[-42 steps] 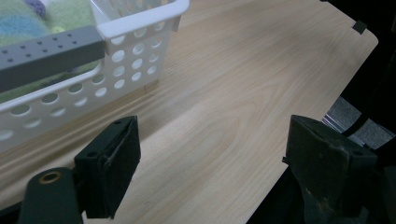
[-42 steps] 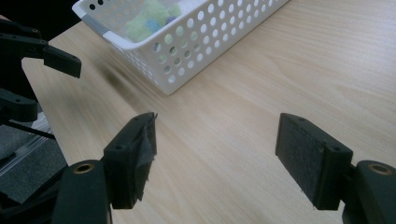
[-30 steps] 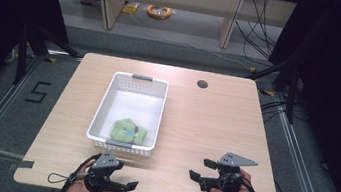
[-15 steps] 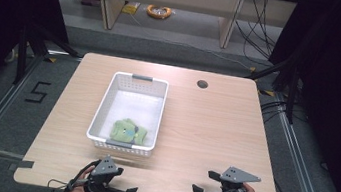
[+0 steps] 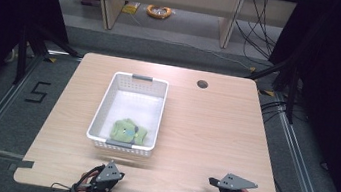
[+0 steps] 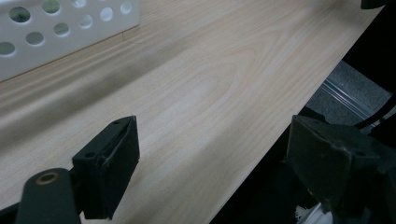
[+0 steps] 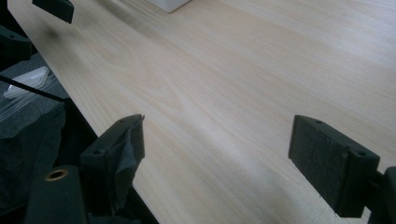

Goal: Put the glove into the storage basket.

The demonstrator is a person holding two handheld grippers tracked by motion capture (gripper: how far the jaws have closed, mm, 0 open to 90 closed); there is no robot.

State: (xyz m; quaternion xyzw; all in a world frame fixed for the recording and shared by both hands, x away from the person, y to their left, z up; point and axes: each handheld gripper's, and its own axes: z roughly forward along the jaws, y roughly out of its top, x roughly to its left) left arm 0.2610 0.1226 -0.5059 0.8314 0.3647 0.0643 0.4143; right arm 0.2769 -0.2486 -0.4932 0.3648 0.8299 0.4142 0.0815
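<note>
On the pale wood-grain desk [image 5: 204,131], a perforated white plastic basket [image 5: 107,102] holds crumpled green cloth [image 5: 128,130]; the left gripper [image 6: 212,163] and right gripper [image 7: 217,158], matte black, both have jaws spread and empty, the right's having just been opening.

Bare tabletop [image 5: 214,132] right of the white basket [image 5: 106,109], the lone obstacle.

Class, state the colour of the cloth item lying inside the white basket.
Light green. The cloth item shows best in the high view, at the basket's near end.
</note>
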